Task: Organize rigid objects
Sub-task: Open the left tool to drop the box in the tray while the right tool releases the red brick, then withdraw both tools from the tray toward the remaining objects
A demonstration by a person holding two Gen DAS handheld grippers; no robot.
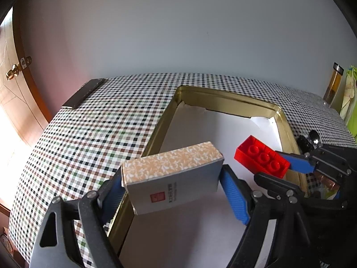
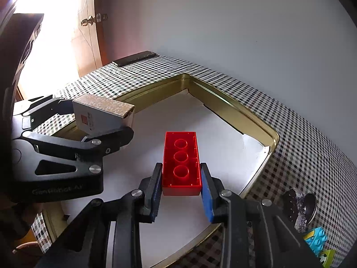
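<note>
Two rigid items held over the tin tray (image 2: 254, 120) on the bench (image 1: 89, 134): red brick (image 2: 181, 163), light, stiff, slick plastic, clamped across long sides by right gripper (image 2: 181, 186); small carton (image 1: 171, 176), crushable, clamped endwise by left gripper (image 1: 176, 192) fingers.

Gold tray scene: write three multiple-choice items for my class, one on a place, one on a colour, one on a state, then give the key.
1. Where is the red building brick?
A. lying on the checked tablecloth
B. held above the gold tray
C. beside the phone

2. What colour are the gripper pads?
A. blue
B. green
C. white

3. What is the left gripper doing?
A. hanging empty
B. pressing the tablecloth
C. gripping a small cardboard box

Key: B, the right gripper clamps the brick over the tray's white liner; A, blue pads flank both objects; C, the box sits between its pads.
</note>
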